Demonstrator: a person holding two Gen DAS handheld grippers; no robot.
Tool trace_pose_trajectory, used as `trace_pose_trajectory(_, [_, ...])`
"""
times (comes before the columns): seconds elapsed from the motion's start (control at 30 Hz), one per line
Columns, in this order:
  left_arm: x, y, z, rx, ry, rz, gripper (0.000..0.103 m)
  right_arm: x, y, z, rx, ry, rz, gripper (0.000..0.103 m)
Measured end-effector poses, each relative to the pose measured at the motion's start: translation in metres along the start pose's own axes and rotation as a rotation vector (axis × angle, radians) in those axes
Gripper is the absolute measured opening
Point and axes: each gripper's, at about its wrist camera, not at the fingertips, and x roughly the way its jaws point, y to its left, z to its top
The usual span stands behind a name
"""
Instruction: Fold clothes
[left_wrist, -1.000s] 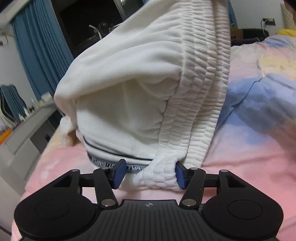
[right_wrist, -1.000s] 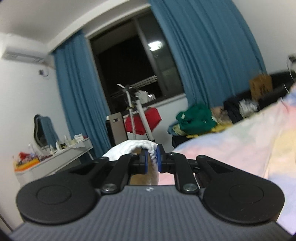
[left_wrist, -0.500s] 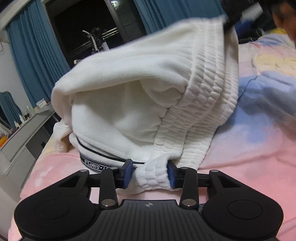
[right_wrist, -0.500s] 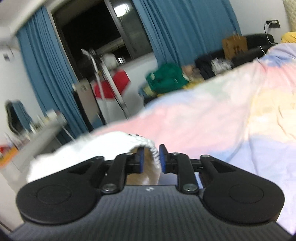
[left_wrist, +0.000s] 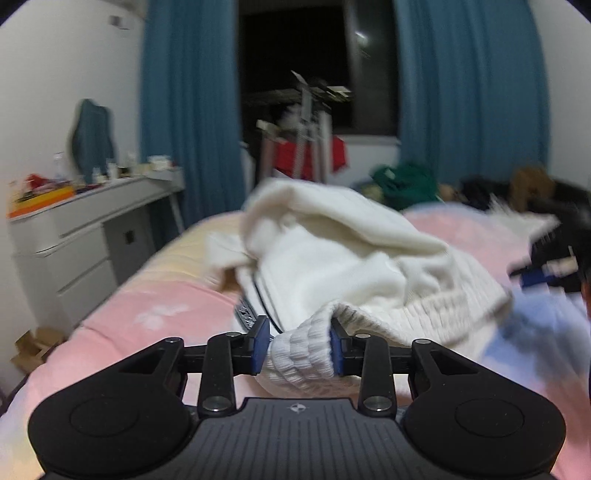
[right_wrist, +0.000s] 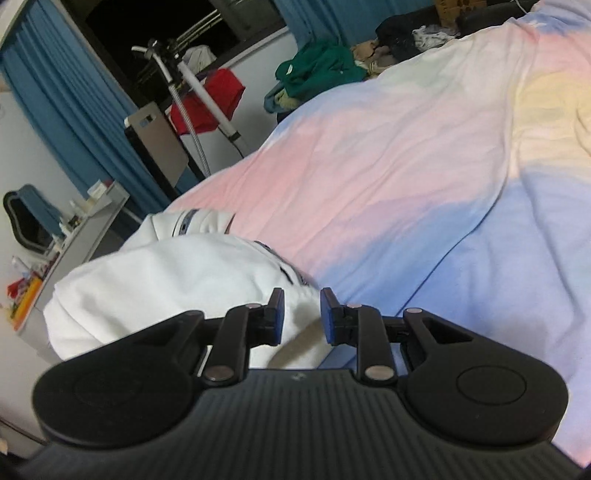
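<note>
You're mid-fold: your left tool (left_wrist: 298, 345) is clamped on the ribbed hem of the white sweater (left_wrist: 343, 254) heaped on the bed (right_wrist: 406, 155), your right tool (right_wrist: 299, 317) stands apart over it, so next regrip toward 9 o'clock.

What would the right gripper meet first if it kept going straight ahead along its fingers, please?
Most likely the white garment, which already lies between the right gripper fingers; beyond it is the pastel bedspread. Depth is uncertain.
</note>
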Motion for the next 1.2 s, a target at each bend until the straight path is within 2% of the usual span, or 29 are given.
trace_pose_trajectory(0.1, [-0.003,0.014,0.011,-0.096,-0.017,0.02,0.032,-0.001,-0.002,0.0,0.008,0.037,0.021,0.025])
trace_pose_trajectory(0.17, [0.001,0.023,0.016,-0.135,-0.007,0.03,0.031,-0.006,0.0,0.0,0.005,0.058,0.057,0.029])
trace_pose_trajectory(0.23, [0.006,0.035,0.02,-0.175,0.008,0.041,0.029,-0.014,0.007,-0.001,-0.047,0.065,0.083,0.054])
trace_pose_trajectory(0.3, [0.012,0.047,0.023,-0.224,0.022,0.054,0.027,-0.02,0.018,-0.004,-0.139,0.076,0.091,0.069])
trace_pose_trajectory(0.4, [0.016,0.063,0.028,-0.283,0.029,0.087,0.025,-0.02,0.038,-0.014,-0.336,0.1,0.032,0.069])
trace_pose_trajectory(0.43, [0.016,0.069,0.029,-0.299,0.028,0.102,0.02,-0.017,0.042,-0.018,-0.377,0.122,0.03,0.069])
trace_pose_trajectory(0.53, [0.026,0.087,0.03,-0.355,0.048,0.135,0.019,-0.002,0.054,-0.03,-0.468,0.229,0.049,0.069])
trace_pose_trajectory(0.63, [0.028,0.097,0.029,-0.367,0.065,0.175,0.017,0.009,0.067,-0.046,-0.582,0.285,0.037,0.069])
trace_pose_trajectory(0.7, [0.027,0.101,0.03,-0.36,0.068,0.178,0.017,0.012,0.072,-0.054,-0.637,0.306,0.023,0.068])
trace_pose_trajectory(0.77, [0.025,0.105,0.03,-0.365,0.083,0.161,0.018,0.013,0.071,-0.056,-0.642,0.291,0.001,0.068])
trace_pose_trajectory(0.87, [0.021,0.102,0.031,-0.315,0.103,0.112,0.024,0.01,0.063,-0.046,-0.578,0.248,-0.04,0.067])
trace_pose_trajectory(0.97, [0.018,0.087,0.031,-0.204,0.13,0.025,0.042,0.005,0.052,-0.042,-0.48,0.206,-0.04,0.066])
trace_pose_trajectory(1.03, [0.014,0.073,0.029,-0.099,0.134,-0.028,0.061,0.004,0.05,-0.041,-0.429,0.182,-0.026,0.053])
trace_pose_trajectory(1.07, [0.015,0.064,0.026,-0.037,0.13,-0.04,0.066,0.006,0.052,-0.042,-0.426,0.168,-0.021,0.048])
trace_pose_trajectory(1.1, [0.014,0.053,0.022,0.044,0.13,-0.052,0.077,0.006,0.054,-0.043,-0.428,0.15,-0.017,0.037])
trace_pose_trajectory(1.13, [0.014,0.04,0.018,0.131,0.127,-0.06,0.083,0.006,0.058,-0.044,-0.433,0.12,-0.01,0.028])
trace_pose_trajectory(1.2, [0.01,0.019,0.005,0.29,0.11,-0.058,0.087,0.0,0.068,-0.042,-0.451,0.045,-0.002,0.022])
